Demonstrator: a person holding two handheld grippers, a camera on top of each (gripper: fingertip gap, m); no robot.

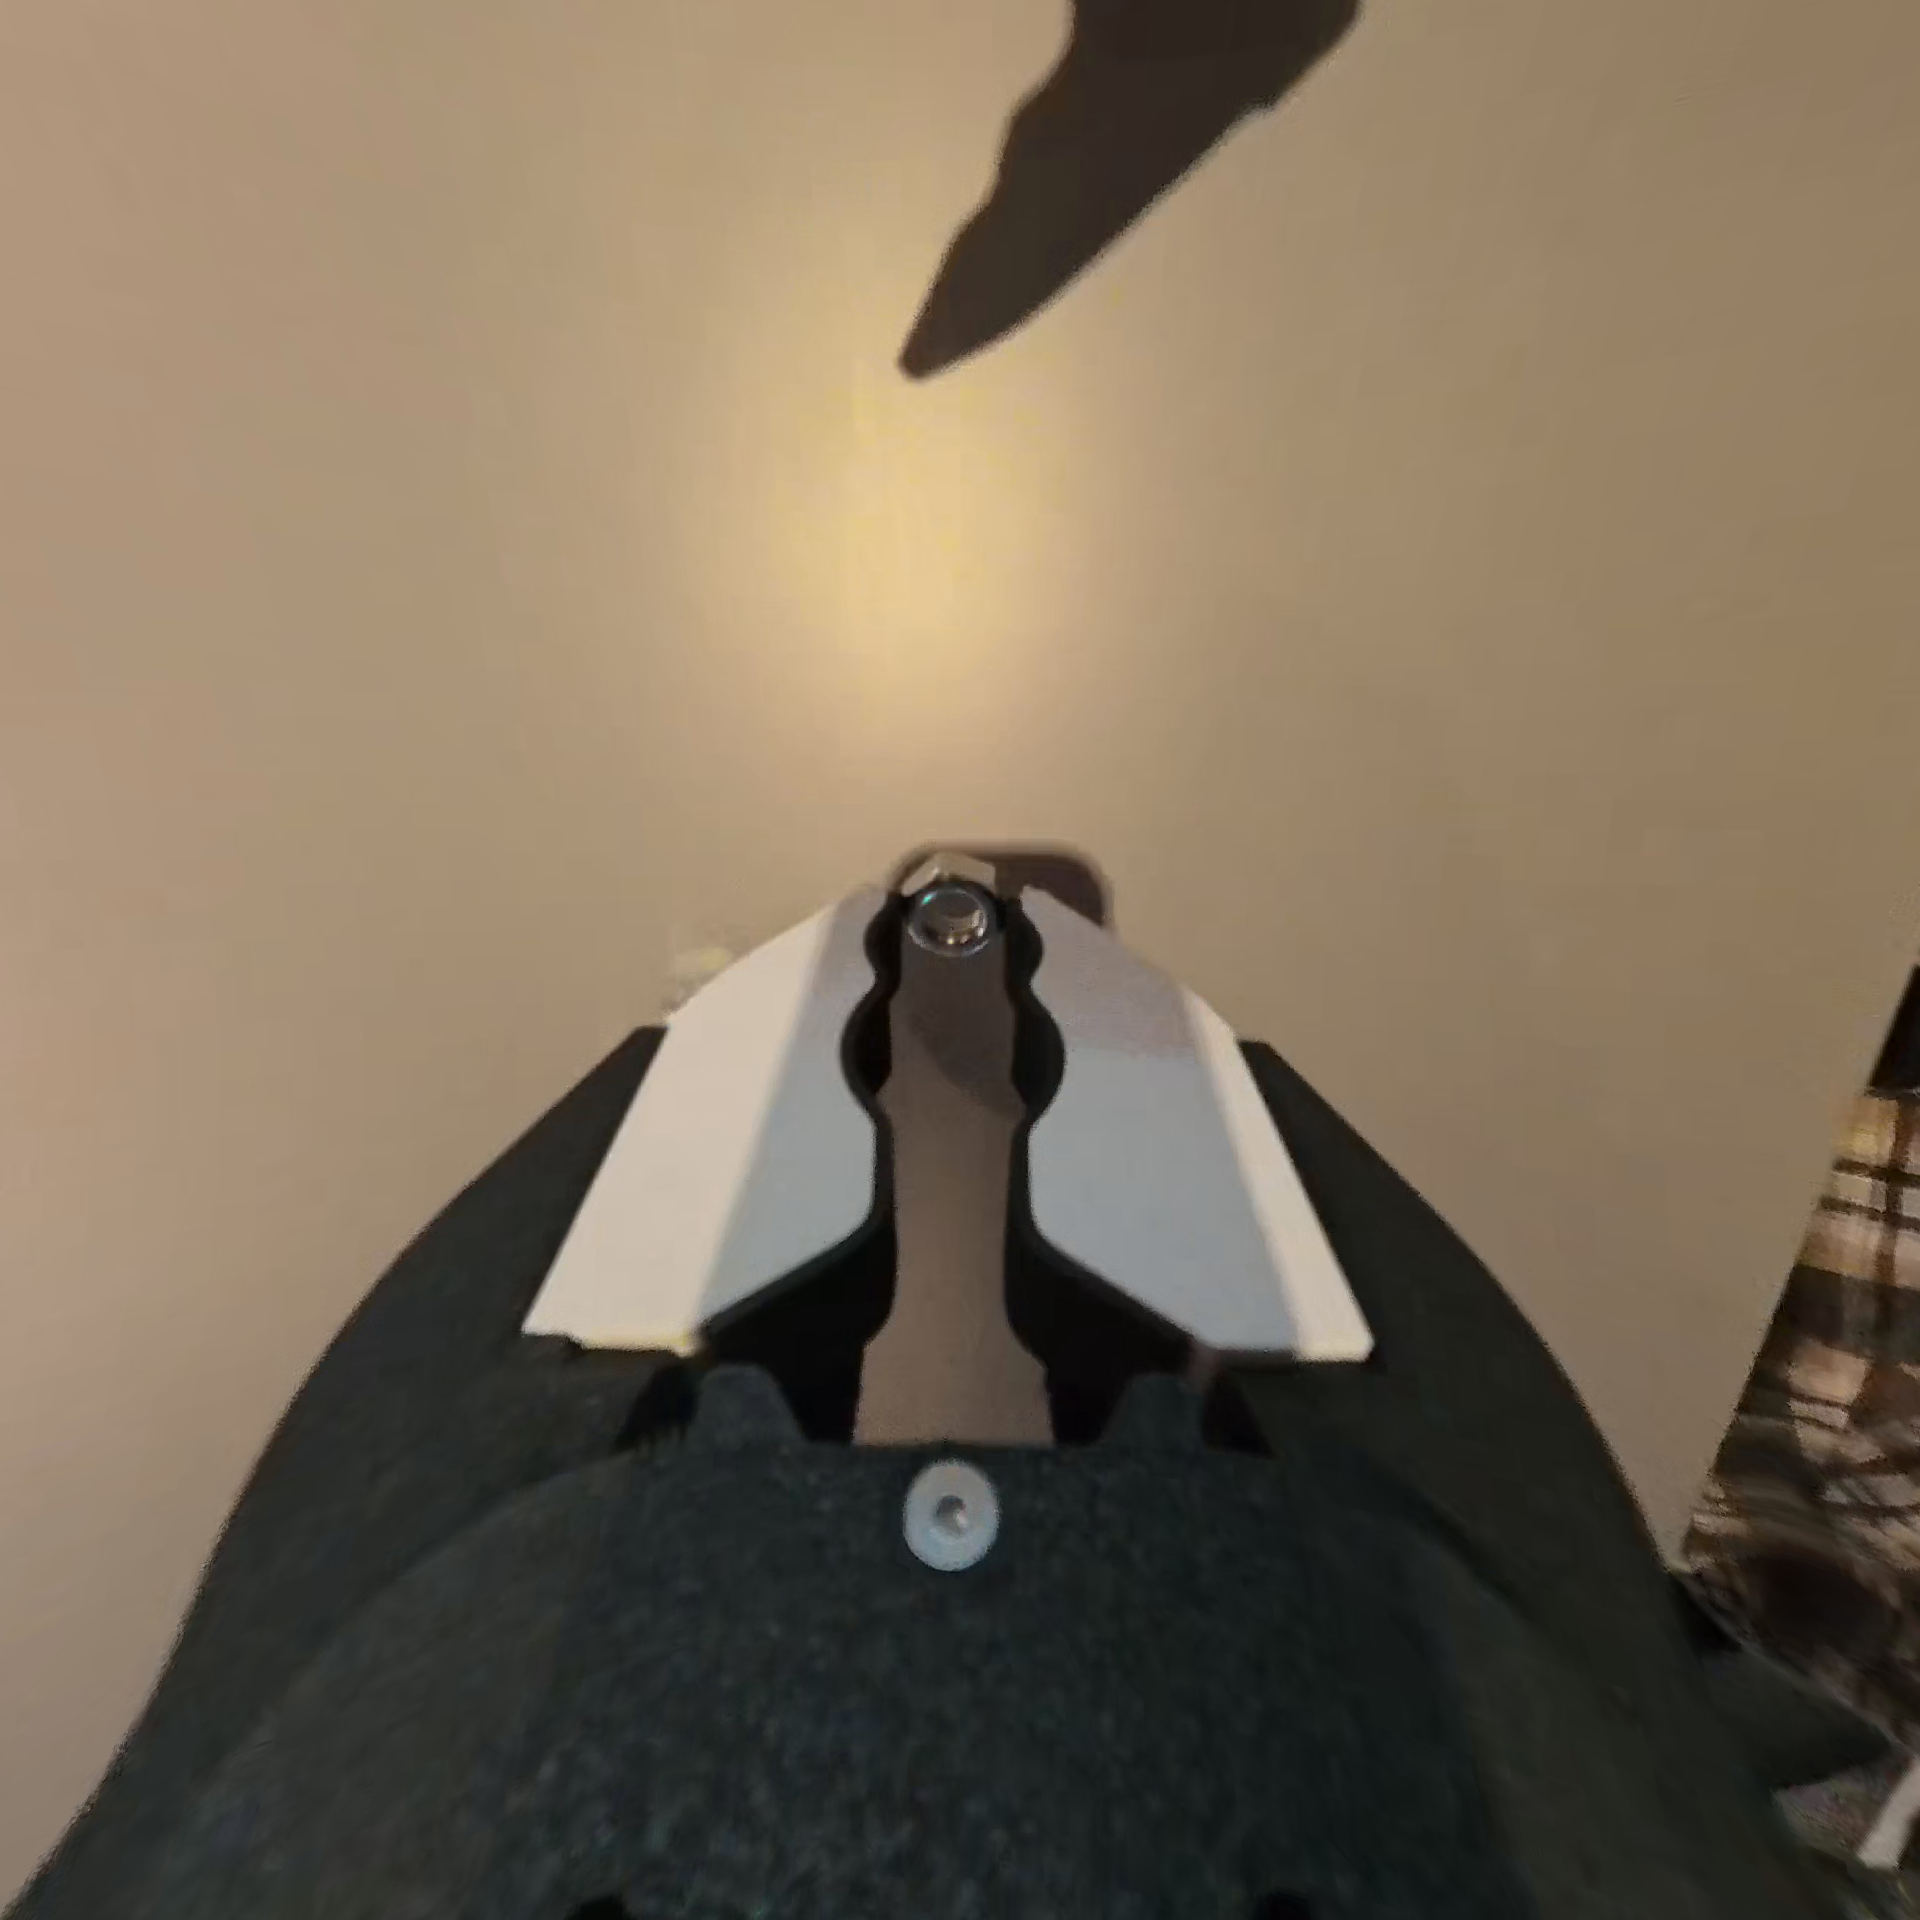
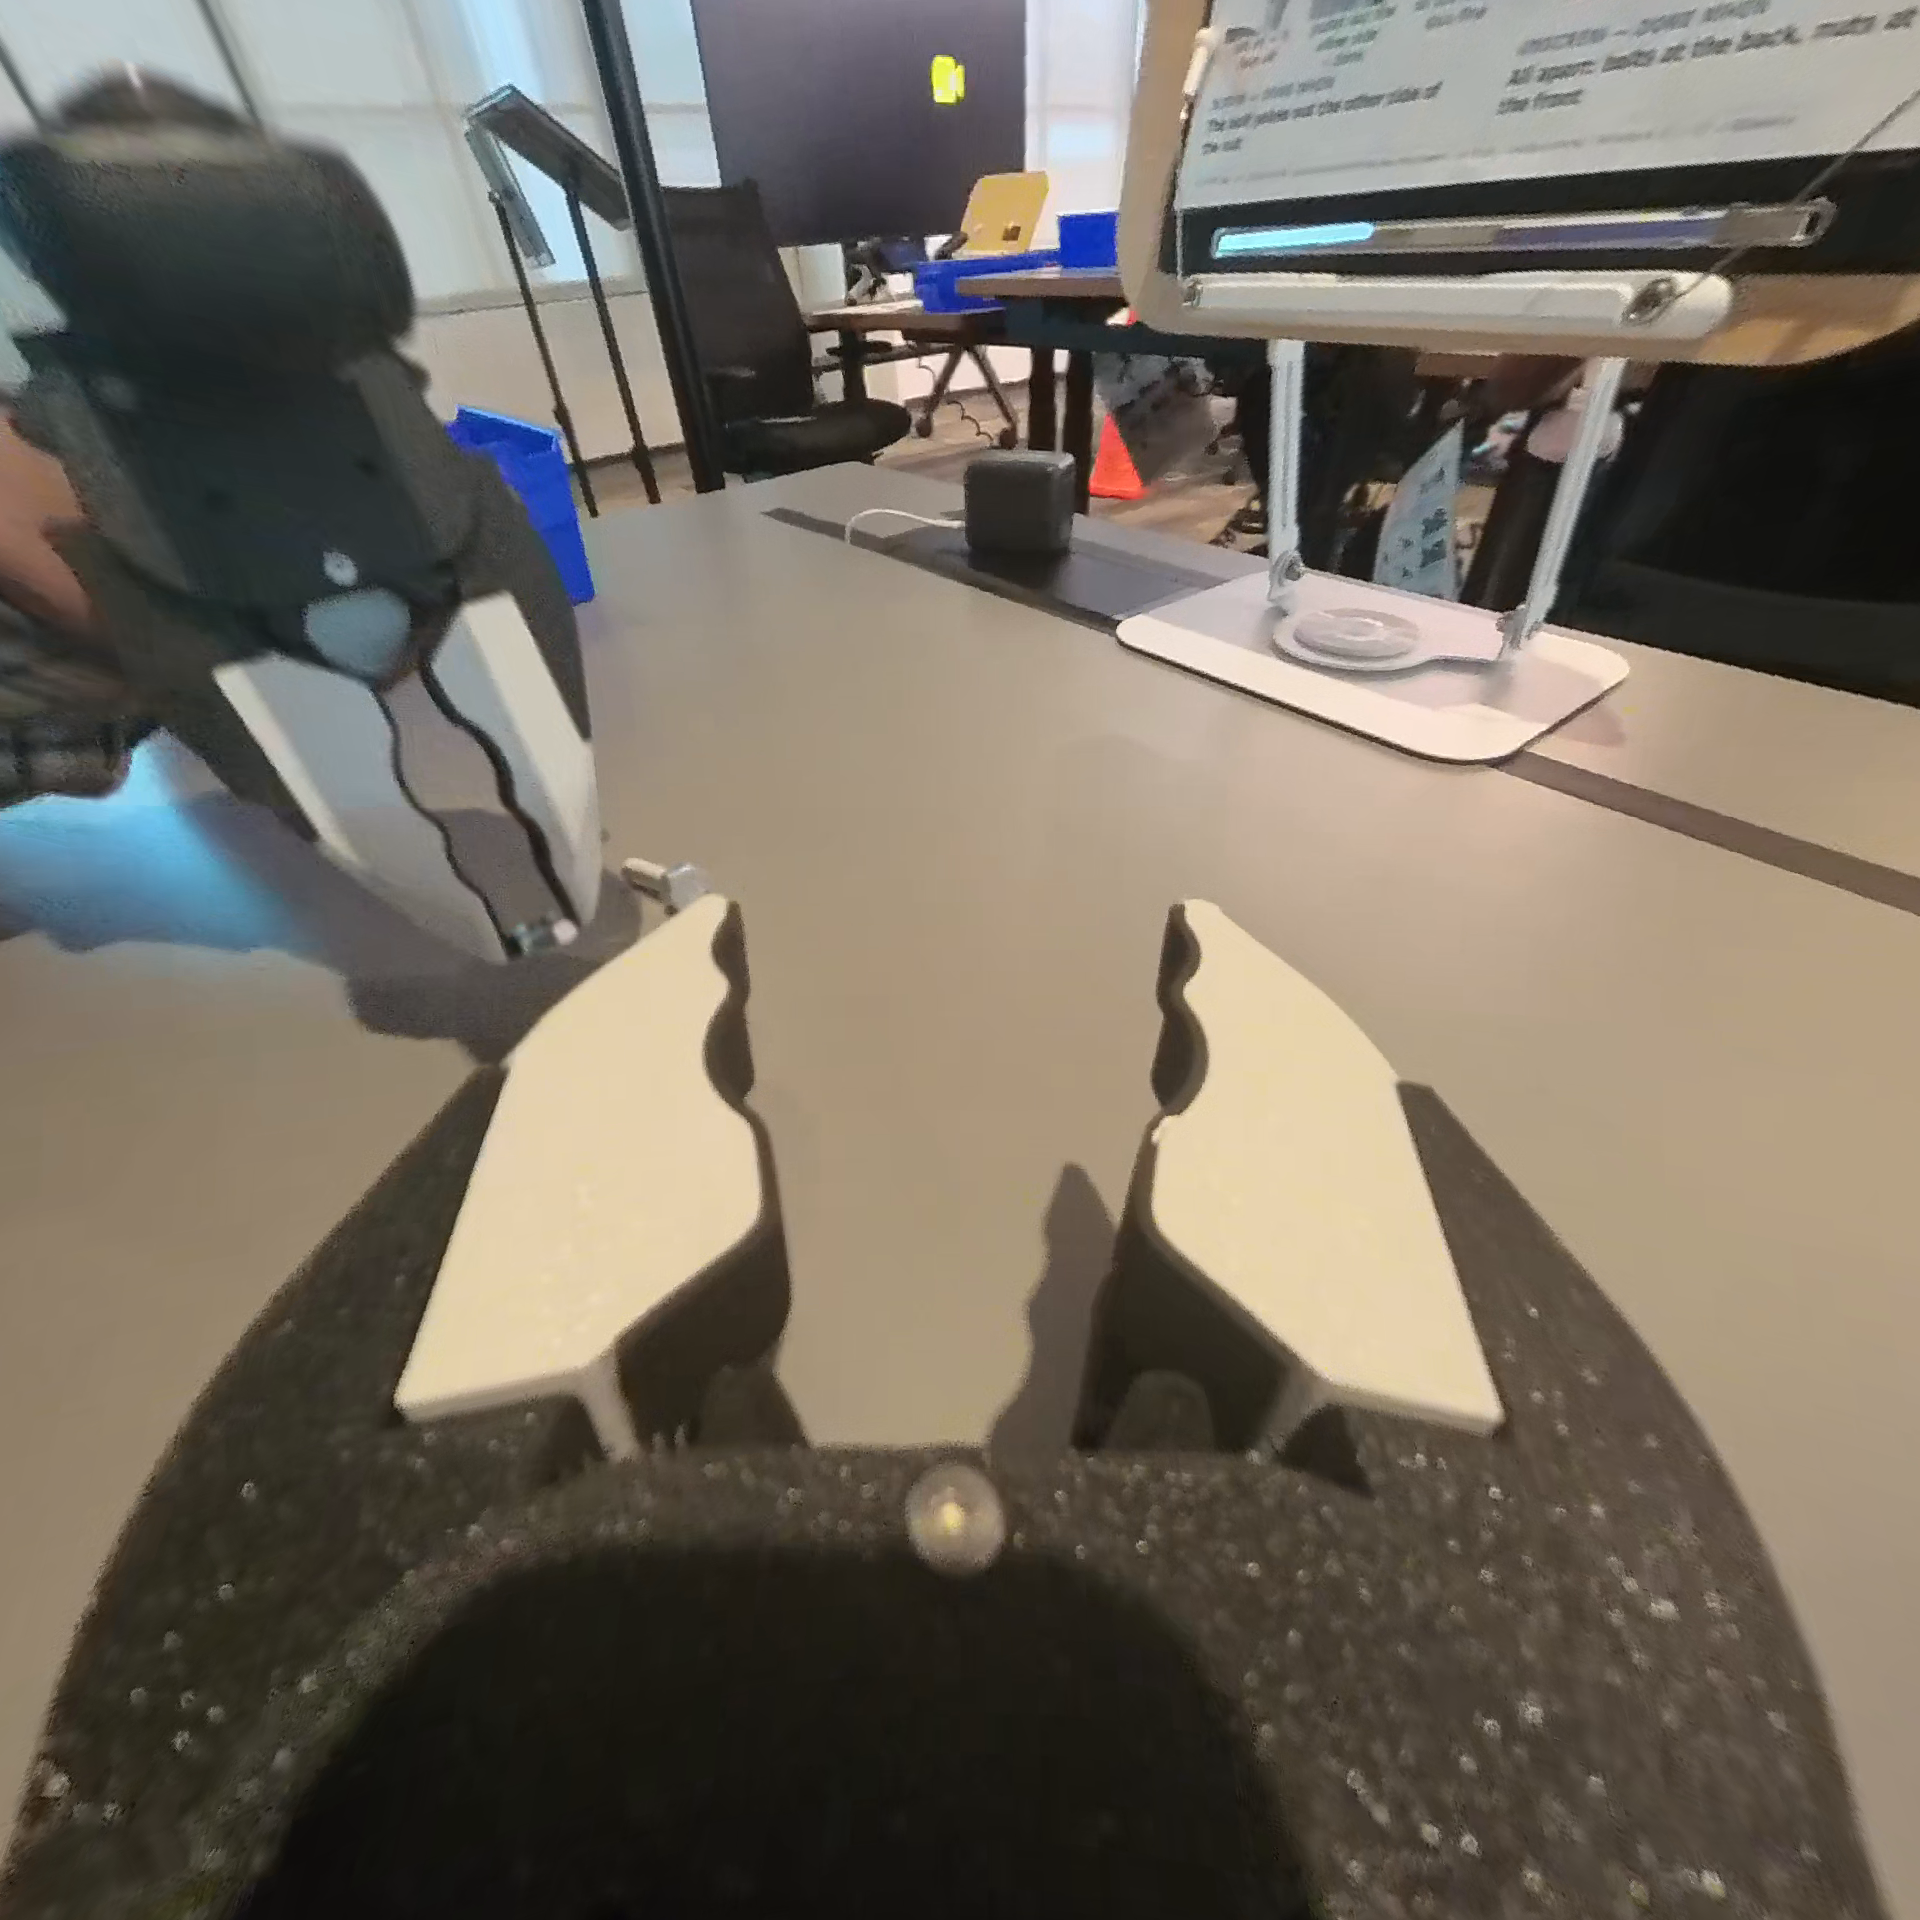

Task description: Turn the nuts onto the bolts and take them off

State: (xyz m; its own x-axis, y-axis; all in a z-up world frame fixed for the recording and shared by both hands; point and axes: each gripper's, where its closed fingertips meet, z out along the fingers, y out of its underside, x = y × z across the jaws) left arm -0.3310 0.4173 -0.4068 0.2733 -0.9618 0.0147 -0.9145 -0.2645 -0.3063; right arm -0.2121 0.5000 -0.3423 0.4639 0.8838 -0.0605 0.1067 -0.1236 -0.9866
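Observation:
In the left wrist view my left gripper (image 1: 945,914) points down at the tan table (image 1: 520,520). It is shut on a small silver bolt (image 1: 945,925), whose round end faces the camera. A hex part (image 1: 940,868) shows just beyond it; nut or head, I cannot tell. In the right wrist view the left gripper (image 2: 540,933) stands at the left, its tips at the table with the bolt (image 2: 535,935) between them. A second small bolt (image 2: 665,881) lies on the table just right of it. My right gripper (image 2: 951,920) is open and empty, low over the table.
A screen on a white stand (image 2: 1371,675) is at the back right. A black cube (image 2: 1018,499) with a white cable sits on a dark strip at the back. Blue bins (image 2: 530,488) and an office chair stand beyond the table. A plaid sleeve (image 1: 1849,1299) is at the right.

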